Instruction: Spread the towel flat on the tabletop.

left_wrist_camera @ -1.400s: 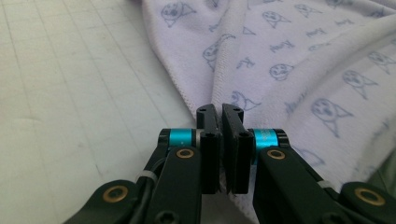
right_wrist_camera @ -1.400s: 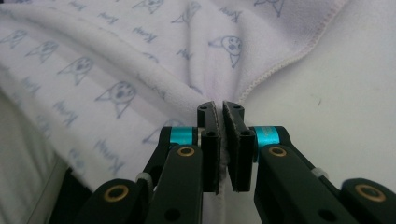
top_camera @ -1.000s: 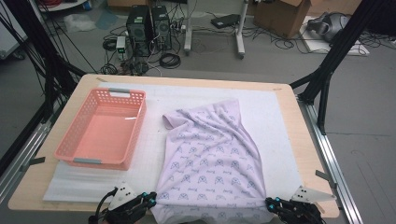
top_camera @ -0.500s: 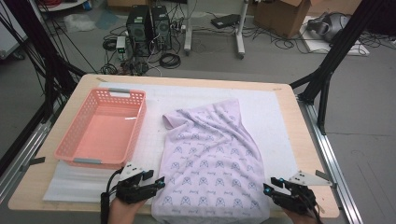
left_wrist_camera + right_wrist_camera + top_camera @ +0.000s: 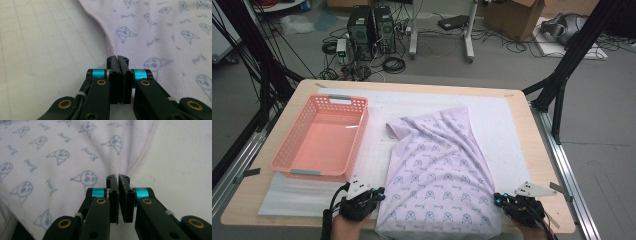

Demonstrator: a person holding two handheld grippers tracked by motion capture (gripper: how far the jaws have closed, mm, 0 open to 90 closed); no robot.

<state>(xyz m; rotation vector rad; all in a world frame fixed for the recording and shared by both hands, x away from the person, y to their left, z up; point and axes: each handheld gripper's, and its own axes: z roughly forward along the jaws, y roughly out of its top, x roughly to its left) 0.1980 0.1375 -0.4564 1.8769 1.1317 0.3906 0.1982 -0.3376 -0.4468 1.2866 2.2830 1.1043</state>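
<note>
My left gripper (image 5: 117, 58) has just been closing; its jaws now stand together at the hemmed side edge of the lilac printed garment (image 5: 160, 32), and I judge the hem to be pinched between the tips, though the fabric inside the bite is hidden. My right gripper (image 5: 118, 177) has likewise just been closing, its jaws meeting on the opposite hemmed edge, where the cloth gathers into a small ridge running toward the tips; I read this also as a pinch.

In the high view, the left gripper (image 5: 362, 199) and right gripper (image 5: 518, 205) sit at the two near side edges of the garment (image 5: 439, 170), which lies on the white mat (image 5: 507, 120) covering the table (image 5: 537, 150). Its near portion is spread fairly flat; its far end is rumpled, with one corner folded over.

The pink basket (image 5: 292, 162) stands empty, just left of the garment and apart from it.

Progress, as I judge it: both grasps are made; lifting, folding and any transfer to the basket remain.
</note>
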